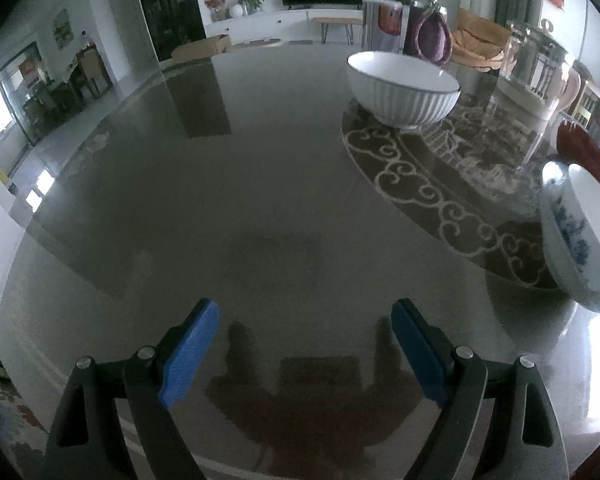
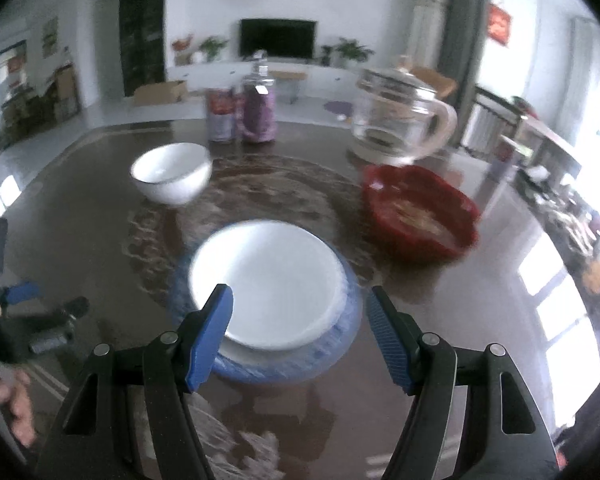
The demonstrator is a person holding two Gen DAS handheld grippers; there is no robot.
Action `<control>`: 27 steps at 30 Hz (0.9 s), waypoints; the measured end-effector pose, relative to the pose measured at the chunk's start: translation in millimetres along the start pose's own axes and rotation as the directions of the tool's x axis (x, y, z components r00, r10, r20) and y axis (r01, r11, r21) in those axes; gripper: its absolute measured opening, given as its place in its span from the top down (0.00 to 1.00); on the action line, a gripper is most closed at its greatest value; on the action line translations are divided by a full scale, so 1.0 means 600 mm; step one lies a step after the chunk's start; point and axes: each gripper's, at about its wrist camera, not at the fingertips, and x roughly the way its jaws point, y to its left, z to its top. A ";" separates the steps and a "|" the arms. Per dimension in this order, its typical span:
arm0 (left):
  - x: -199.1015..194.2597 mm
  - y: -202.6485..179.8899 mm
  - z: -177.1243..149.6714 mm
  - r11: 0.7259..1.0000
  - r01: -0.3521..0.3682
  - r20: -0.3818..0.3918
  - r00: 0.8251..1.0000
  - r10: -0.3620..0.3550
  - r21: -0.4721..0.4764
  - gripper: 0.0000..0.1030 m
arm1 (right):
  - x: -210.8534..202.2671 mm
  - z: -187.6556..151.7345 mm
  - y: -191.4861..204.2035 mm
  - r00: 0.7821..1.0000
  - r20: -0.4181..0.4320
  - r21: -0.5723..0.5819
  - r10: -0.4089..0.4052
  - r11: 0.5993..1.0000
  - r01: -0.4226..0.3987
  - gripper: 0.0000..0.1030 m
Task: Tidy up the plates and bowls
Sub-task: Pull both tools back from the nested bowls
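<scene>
- We see a dark, glossy round surface [image 1: 260, 184] in a living room, with a patterned disc at its centre.
- Our left claw [image 1: 305, 354] stands wide with nothing between its blue pads; under it lies only bare surface and its own reflection.
- In the left view, a white ribbed bowl [image 1: 403, 88] sits upright at the far edge of the patterned disc, well apart from the left claw.
- At the right edge of that view is a blue-and-white bowl [image 1: 580, 240], cut off by the frame.
- Our right claw [image 2: 300, 334] is also wide and holds nothing. Its pads sit on either side of the near rim of a white plate [image 2: 266, 284], which rests in the blue-and-white bowl; we cannot tell if they touch it.
- In the right view, the white bowl sits further back on the left, a red basket [image 2: 420, 210] on the right, and a glass jug [image 2: 400, 116] behind the basket.
- The right view is blurred.
</scene>
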 end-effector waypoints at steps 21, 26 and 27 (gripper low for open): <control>0.056 0.018 0.044 0.996 0.012 0.044 0.999 -0.008 -0.089 0.00 | 0.177 -0.057 -0.304 0.928 -0.300 0.426 -0.220 0.840 0.336 0.11; 0.060 0.018 0.047 0.996 0.012 0.045 0.999 -0.008 -0.091 0.00 | 0.224 -0.023 -0.319 0.923 -0.301 0.445 -0.241 0.820 0.360 0.08; 0.059 0.018 0.047 0.996 0.012 0.045 0.999 -0.008 -0.091 0.00 | 0.228 -0.021 -0.320 0.921 -0.303 0.449 -0.246 0.815 0.366 0.07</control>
